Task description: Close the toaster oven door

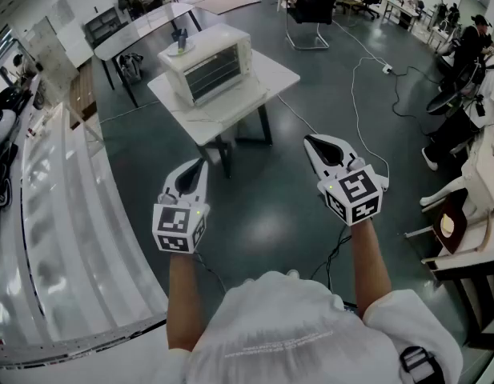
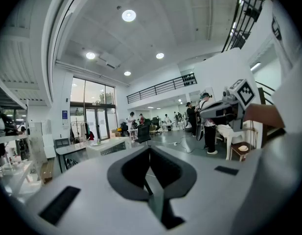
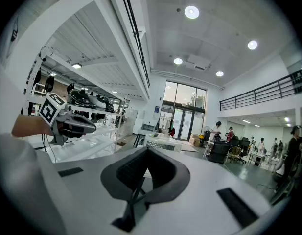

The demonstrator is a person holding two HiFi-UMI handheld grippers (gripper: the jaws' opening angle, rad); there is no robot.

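Left tongs (image 1: 202, 164) are shut with nothing between them, tips pinched together, held roughly level out in front. Right tongs (image 1: 311, 141) look the same in their own view, closed and empty. Both are well apart from the toaster oven (image 1: 208, 64), which sits up at about 12 o'clock from the left tongs, on a small white desk (image 1: 267, 72) across a stretch of open floor.

So I'd say the job at this point is just the approach. Tips for doing it well: walk up square to the front of the oven instead of coming in from a corner, and watch the cable on the floor at 1 o'clock. From this far I honestly can't tell whether the door is hanging down flat or how far it's open, so check that once you're close. Shut tongs should be fine for it; get one tip under the door's free edge, swing it up gently and press near the middle so the light oven doesn't slide back on the desk.

Orientation: the glass front faces roughly 5 o'clock in the head view, toward the person. The long axis runs from about 8 o'clock to 2 o'clock
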